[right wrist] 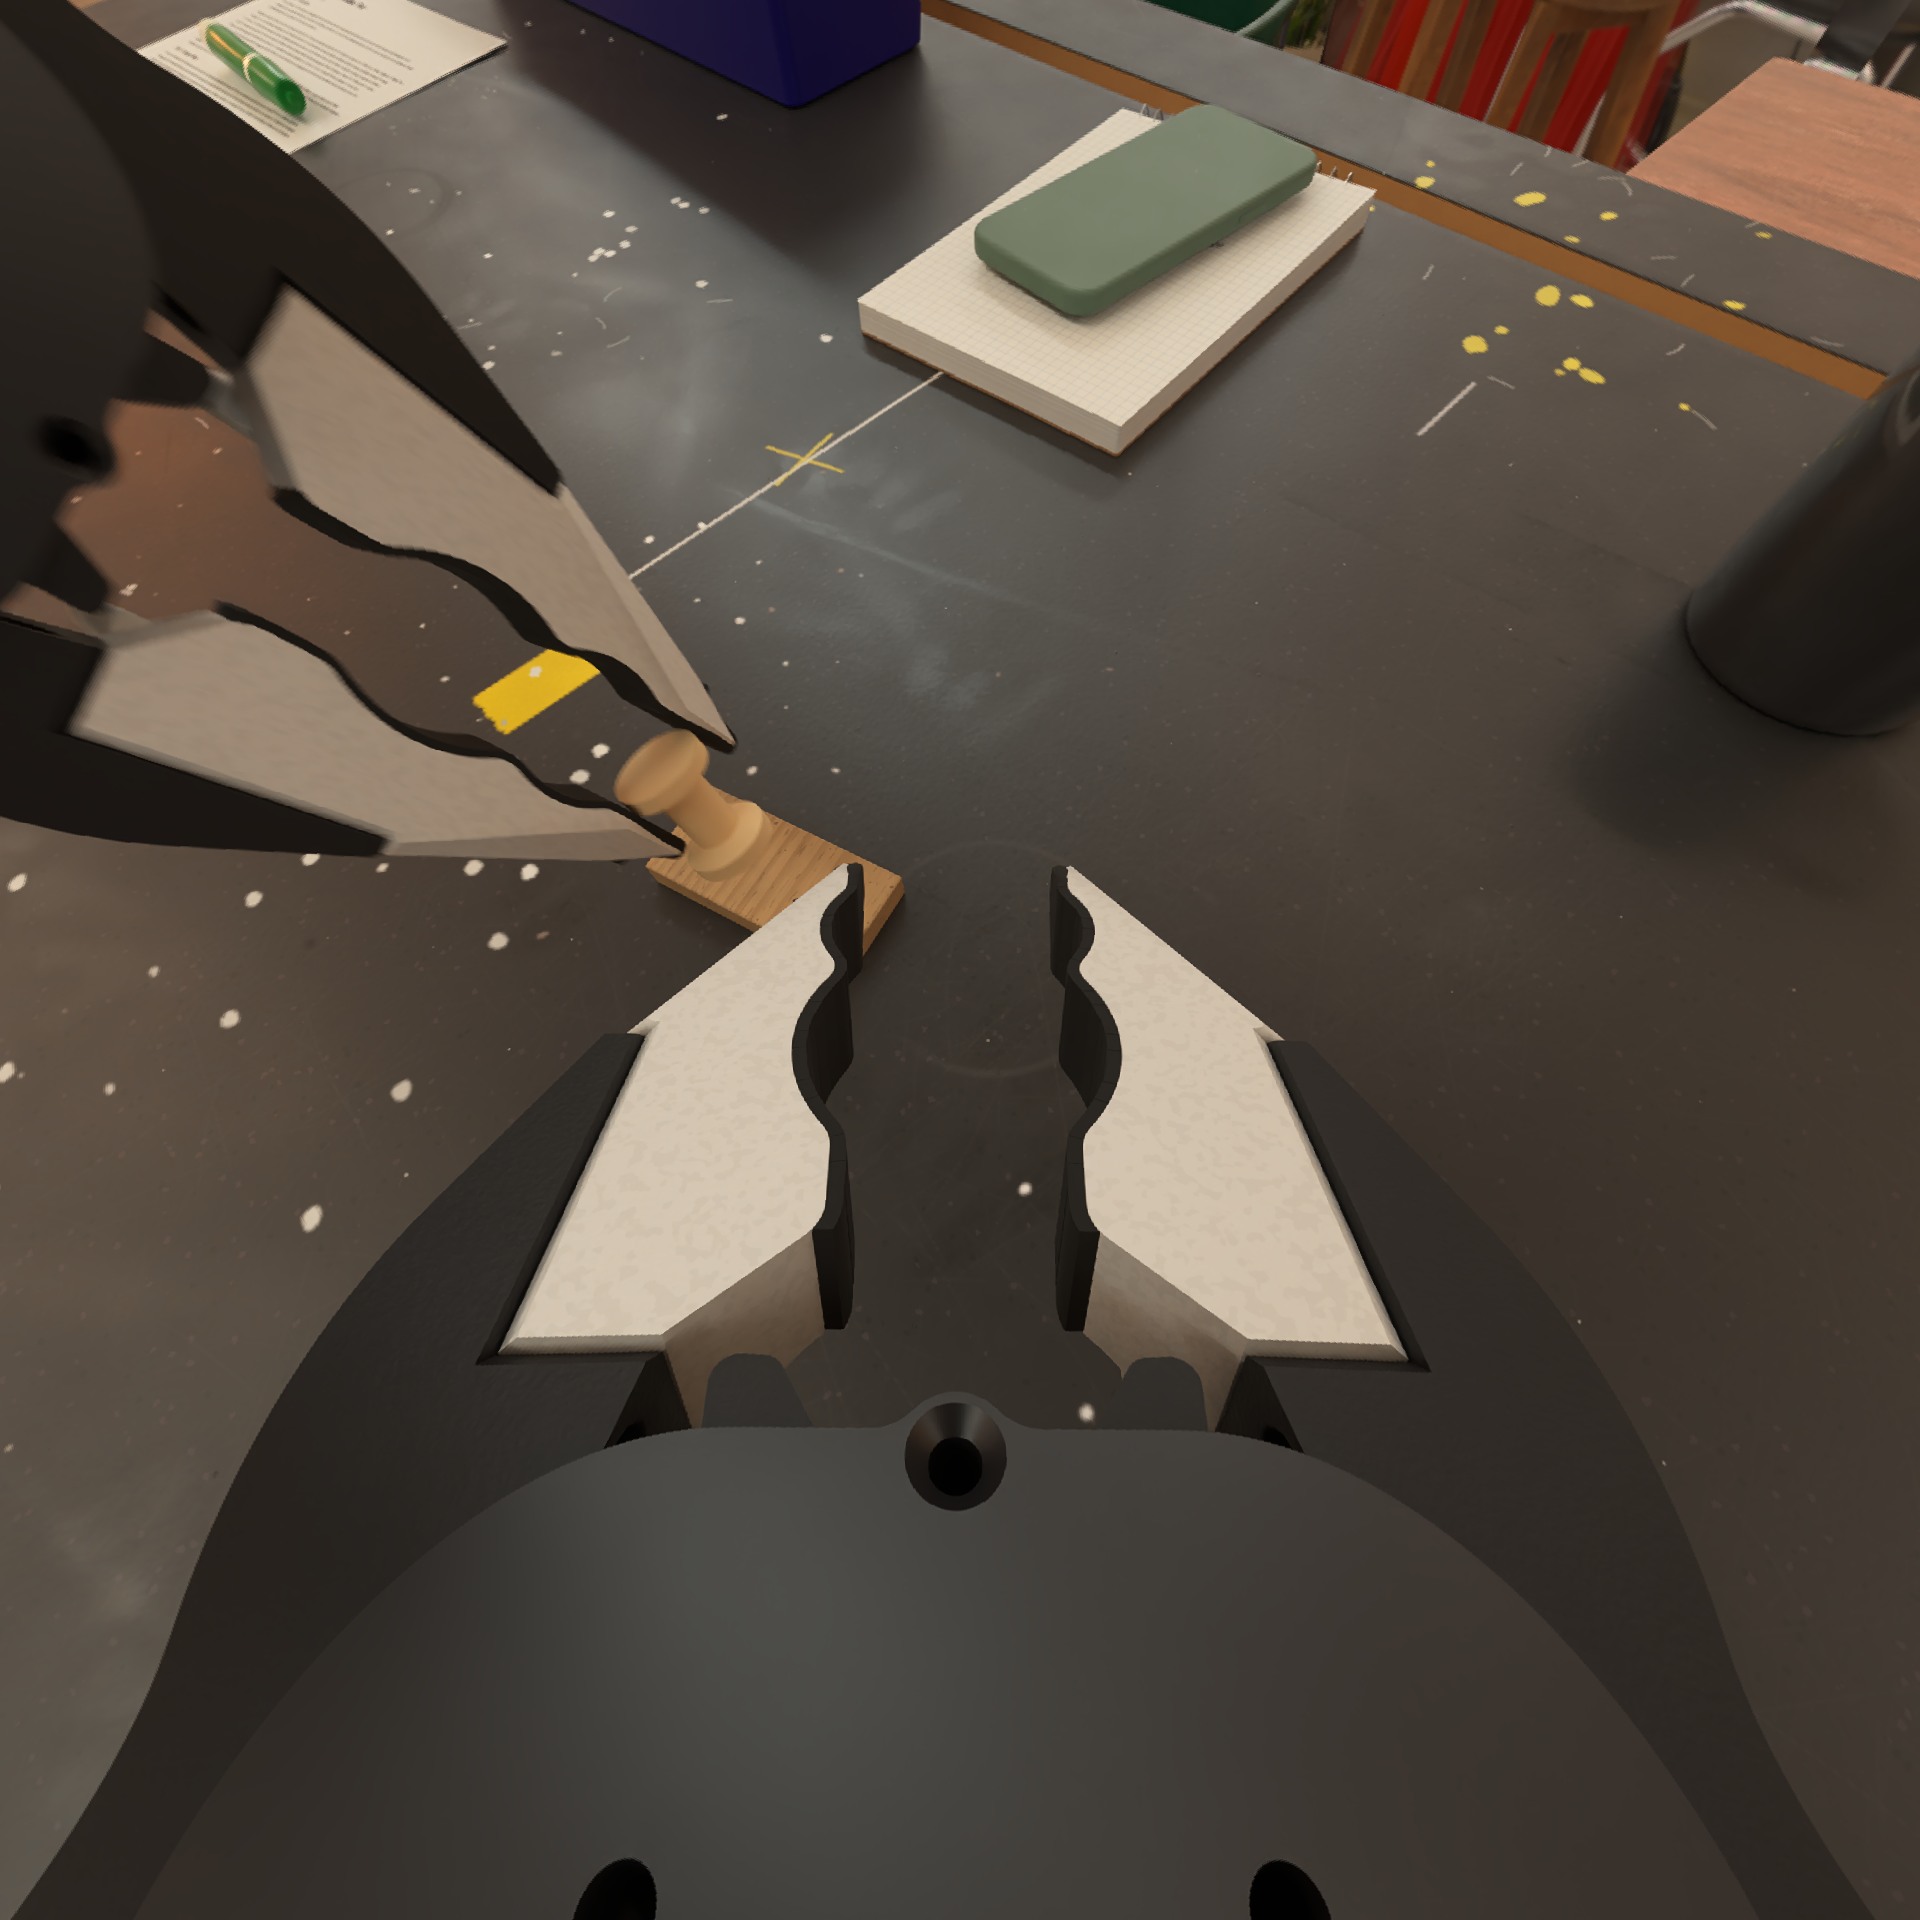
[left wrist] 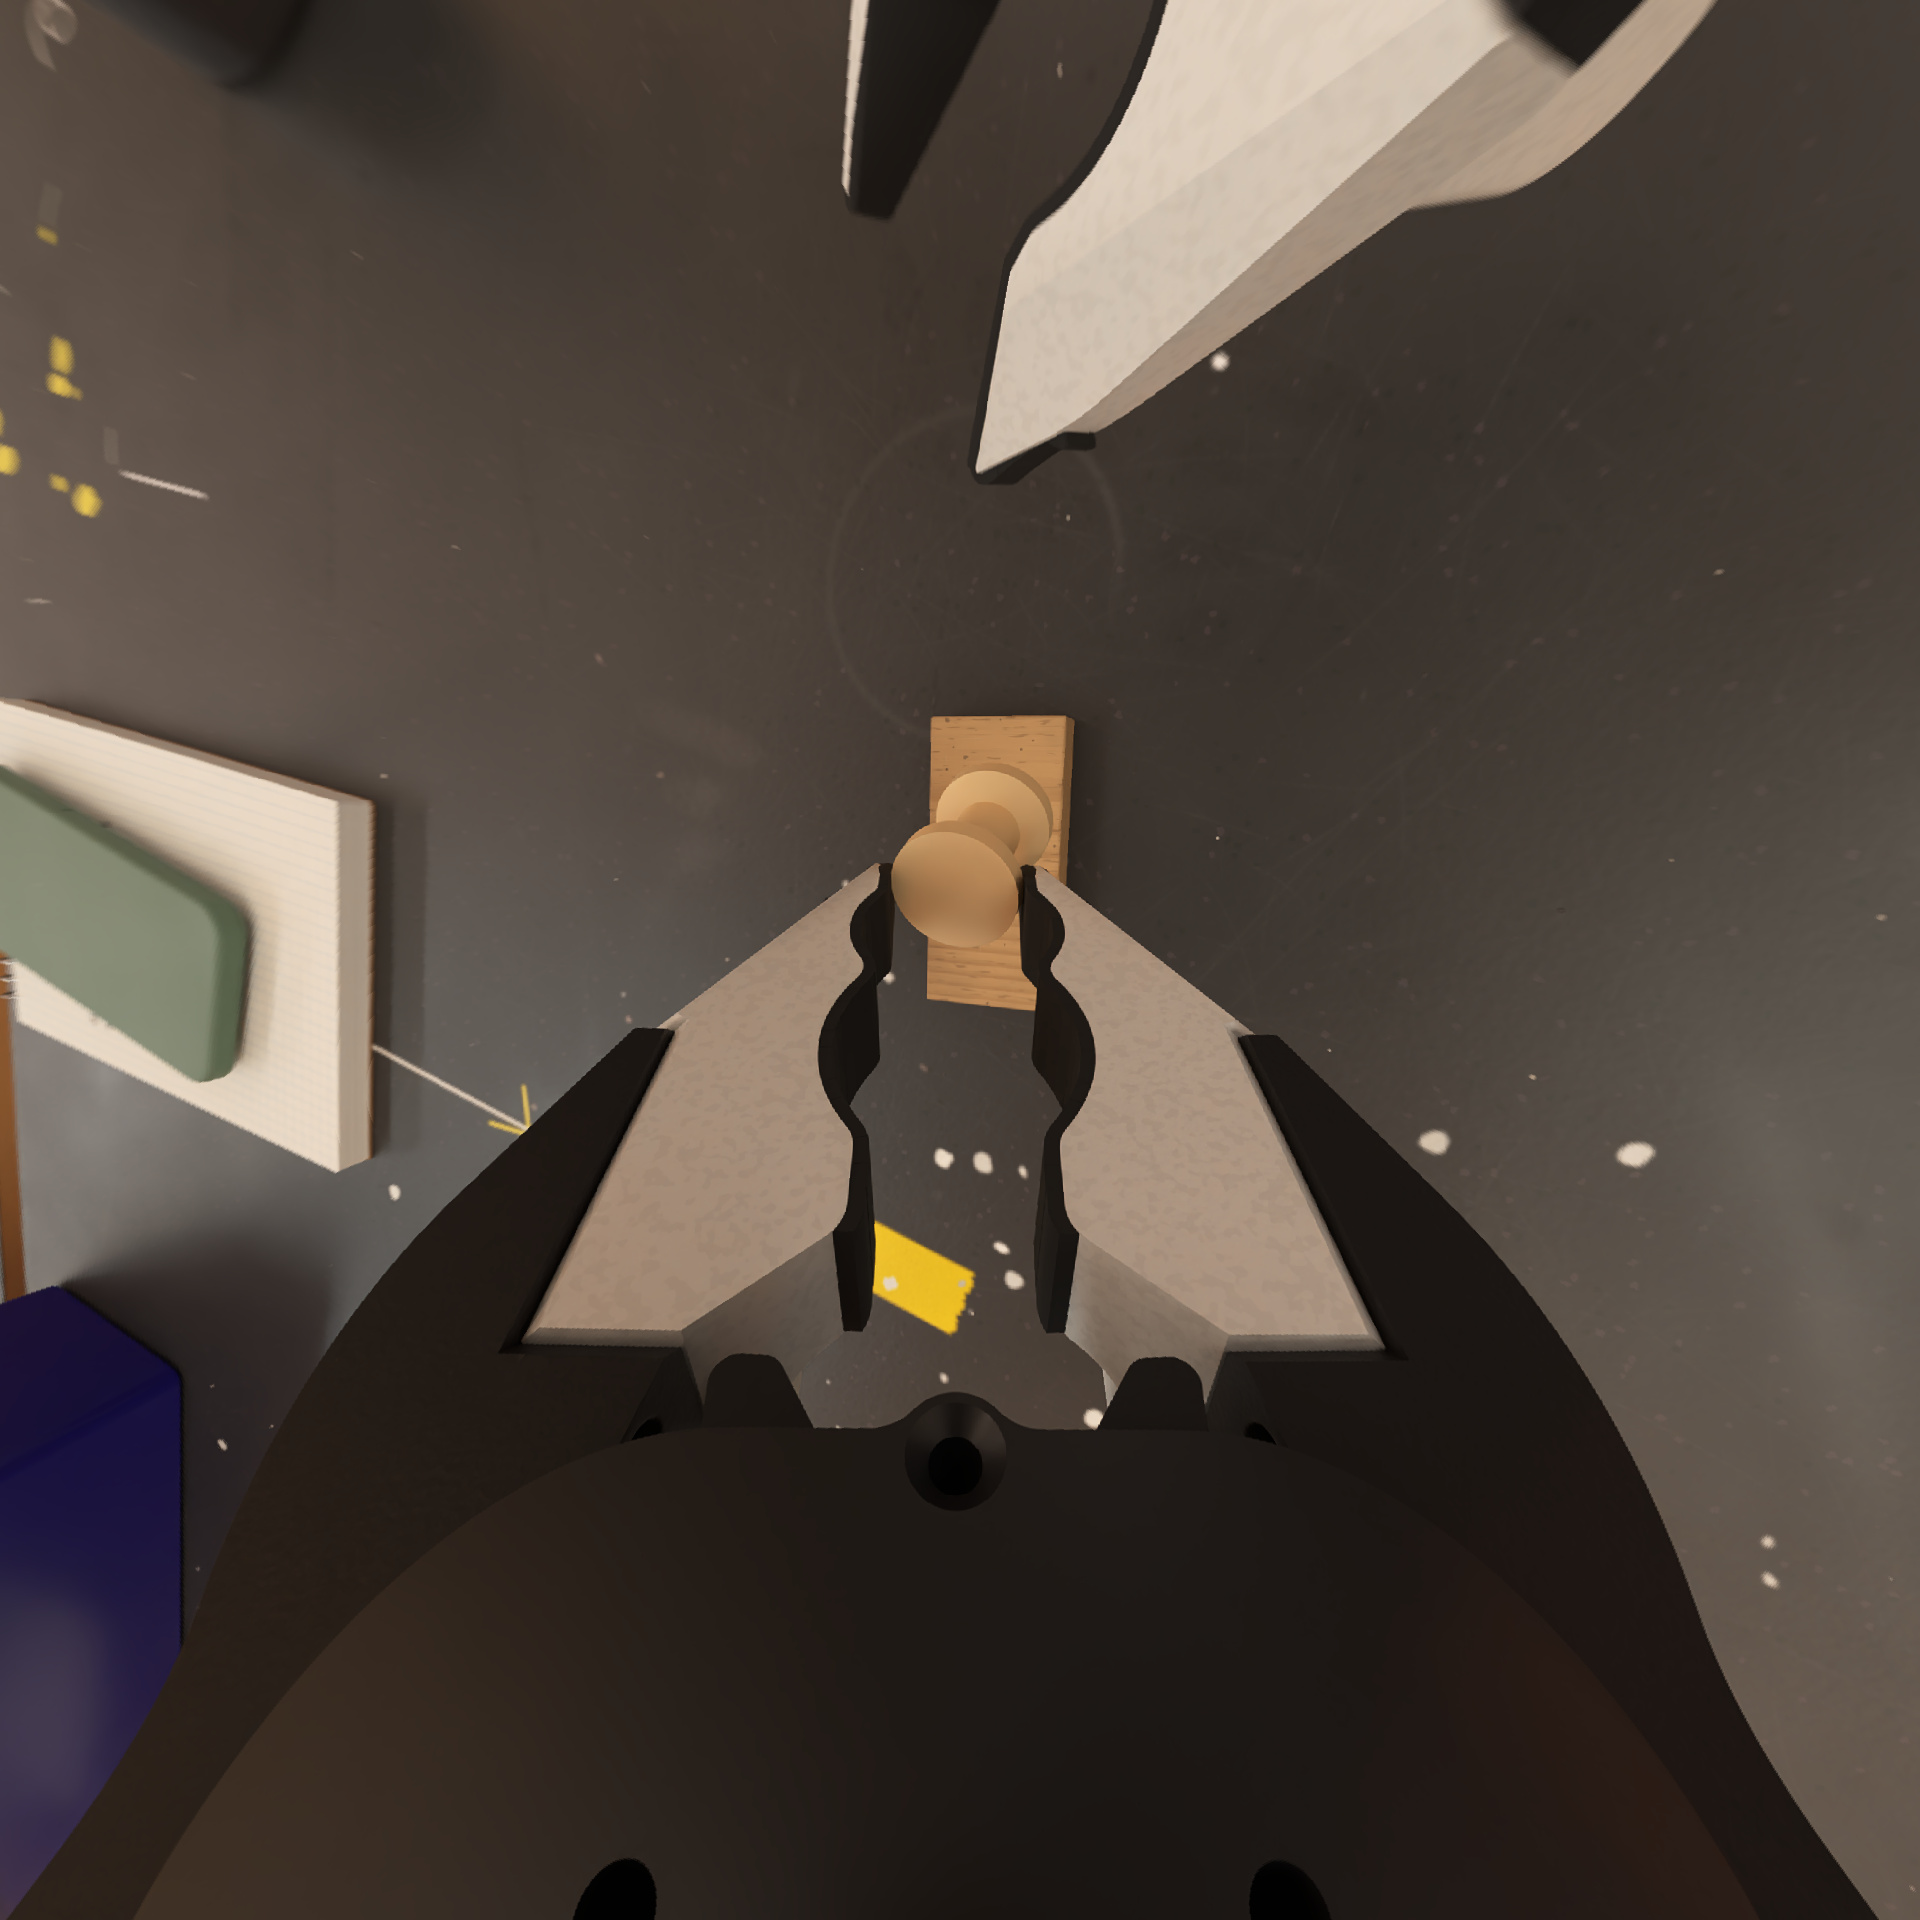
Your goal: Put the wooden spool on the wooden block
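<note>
- Your dark counter (right wrist: pixel 1299 727) is flecked with white and yellow paint, with a strip of yellow tape (right wrist: pixel 535 690) on it.
- Your left hand-held gripper (left wrist: pixel 956 883) is closed narrowly on the top flange of the wooden spool (left wrist: pixel 961 888), tips touching it on both sides.
- The spool's lower flange sits tilted on the wooden block (left wrist: pixel 1000 748); the right wrist view shows that contact (right wrist: pixel 694 805) on the block (right wrist: pixel 790 868), which the left view cannot confirm.
- Your right hand-held gripper (right wrist: pixel 956 883) hangs part open and empty just beside the block.
- Farther off, a green case (right wrist: pixel 1143 203) lies on a notepad (right wrist: pixel 1091 353).
- Only the right view shows the green pen (right wrist: pixel 255 68) on paper (right wrist: pixel 416 42), beside a blue box (right wrist: pixel 769 42).
</note>
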